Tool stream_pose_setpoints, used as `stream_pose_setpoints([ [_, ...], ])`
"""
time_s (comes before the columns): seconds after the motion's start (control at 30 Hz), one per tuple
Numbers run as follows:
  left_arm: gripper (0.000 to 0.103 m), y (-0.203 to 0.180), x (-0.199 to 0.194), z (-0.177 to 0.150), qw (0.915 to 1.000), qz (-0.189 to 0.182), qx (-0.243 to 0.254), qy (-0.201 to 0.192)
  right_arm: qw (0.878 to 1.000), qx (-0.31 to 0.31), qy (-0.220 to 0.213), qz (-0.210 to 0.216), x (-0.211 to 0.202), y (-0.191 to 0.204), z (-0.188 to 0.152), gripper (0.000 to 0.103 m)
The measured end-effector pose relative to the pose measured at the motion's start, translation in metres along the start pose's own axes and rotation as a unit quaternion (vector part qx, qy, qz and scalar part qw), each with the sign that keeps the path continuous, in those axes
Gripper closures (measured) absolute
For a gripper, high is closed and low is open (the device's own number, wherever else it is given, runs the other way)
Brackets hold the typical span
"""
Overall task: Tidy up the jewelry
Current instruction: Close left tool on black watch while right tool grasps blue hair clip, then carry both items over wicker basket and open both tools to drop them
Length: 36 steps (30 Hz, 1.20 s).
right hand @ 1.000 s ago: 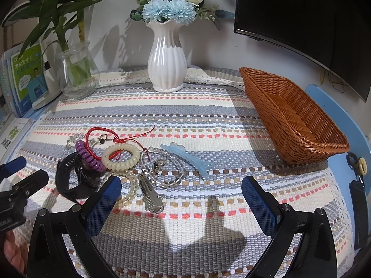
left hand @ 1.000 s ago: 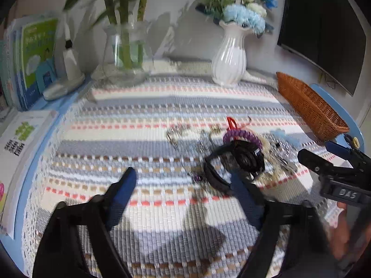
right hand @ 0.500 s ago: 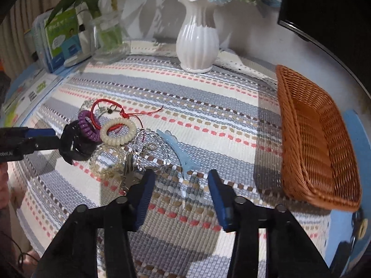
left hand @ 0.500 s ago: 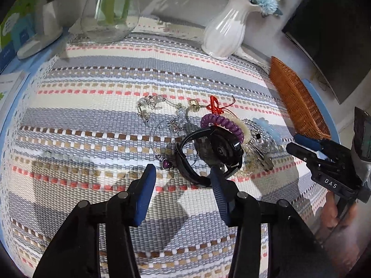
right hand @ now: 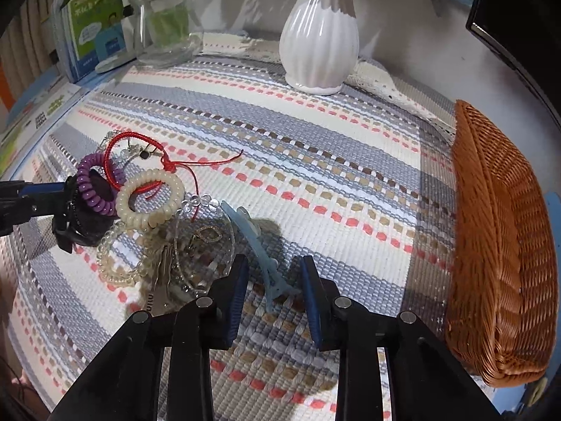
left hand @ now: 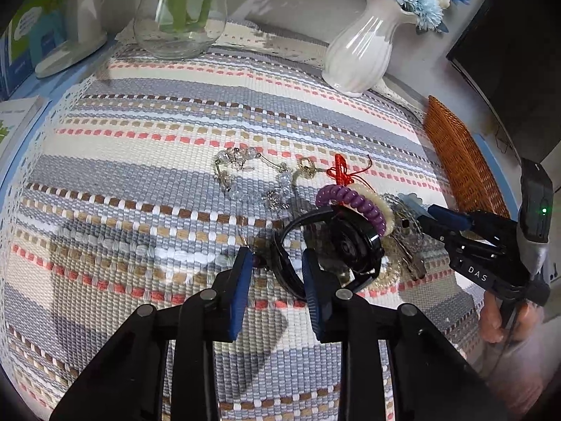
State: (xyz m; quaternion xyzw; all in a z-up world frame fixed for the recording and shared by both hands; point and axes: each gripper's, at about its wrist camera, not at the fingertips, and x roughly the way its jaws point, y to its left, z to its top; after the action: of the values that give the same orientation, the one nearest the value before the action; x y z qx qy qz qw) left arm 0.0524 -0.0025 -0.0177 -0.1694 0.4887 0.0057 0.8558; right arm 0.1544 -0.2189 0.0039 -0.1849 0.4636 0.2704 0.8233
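Note:
A heap of jewelry lies on the striped cloth: a black watch (left hand: 336, 245), a purple coil band (left hand: 354, 203), a cream coil band (right hand: 150, 200), a red cord (right hand: 140, 154), clear bead bracelets (right hand: 115, 263) and a light blue hair clip (right hand: 259, 249). My left gripper (left hand: 277, 270) is open with its pads on either side of the watch strap (left hand: 285, 266). My right gripper (right hand: 273, 280) is open with its pads on either side of the hair clip's near end. The right gripper also shows in the left wrist view (left hand: 441, 221).
A brown wicker basket (right hand: 498, 238) stands at the right edge of the cloth. A white vase (right hand: 319, 45) and a glass vase (left hand: 178, 10) stand at the back. Booklets (right hand: 94, 28) stand at the back left, and a dark monitor (left hand: 508, 52) at the back right.
Both grippers have moved forward and down toward the heap and their jaws have narrowed. The left now brackets the watch strap, the right brackets the hair clip.

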Motion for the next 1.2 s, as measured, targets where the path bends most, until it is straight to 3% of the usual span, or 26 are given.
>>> stream_pose_setpoints([
  [0.1, 0.074, -0.003, 0.007, 0.006, 1.0, 0.004, -0.001, -0.005, 1.0, 0.0, -0.008, -0.001, 0.002, 0.001, 0.002, 0.077],
  [0.13, 0.075, -0.005, 0.007, 0.007, 0.9999, 0.006, 0.002, -0.008, 1.0, -0.002, -0.011, 0.005, 0.002, 0.003, 0.002, 0.088],
  [0.2, 0.084, -0.008, 0.006, 0.008, 0.9996, 0.012, 0.007, -0.024, 1.0, -0.012, -0.015, -0.006, 0.0, 0.01, 0.001, 0.093],
  [0.23, 0.098, -0.011, 0.003, 0.009, 0.9991, 0.015, 0.014, -0.036, 1.0, -0.016, -0.016, -0.016, -0.001, 0.013, 0.0, 0.093],
  [0.4, 0.097, -0.018, -0.014, 0.006, 0.997, 0.001, 0.05, -0.059, 0.999, -0.009, -0.036, -0.016, -0.017, 0.016, -0.004, 0.093],
  [0.67, 0.096, -0.003, -0.055, -0.005, 0.9942, -0.058, 0.052, -0.075, 0.998, 0.01, -0.067, -0.013, -0.05, 0.014, -0.014, 0.093],
  [0.83, 0.096, -0.011, -0.08, -0.007, 0.9915, -0.059, 0.066, -0.095, 0.997, 0.025, -0.079, -0.008, -0.068, 0.014, -0.021, 0.093],
  [1.03, 0.096, -0.062, -0.102, 0.022, 0.9816, -0.069, 0.129, -0.122, 0.993, 0.059, -0.104, -0.016, -0.099, -0.01, -0.024, 0.093],
  [1.2, 0.096, -0.142, -0.085, 0.062, 0.9683, -0.097, 0.194, -0.124, 0.983, 0.13, -0.119, -0.058, -0.129, -0.067, -0.03, 0.093],
])
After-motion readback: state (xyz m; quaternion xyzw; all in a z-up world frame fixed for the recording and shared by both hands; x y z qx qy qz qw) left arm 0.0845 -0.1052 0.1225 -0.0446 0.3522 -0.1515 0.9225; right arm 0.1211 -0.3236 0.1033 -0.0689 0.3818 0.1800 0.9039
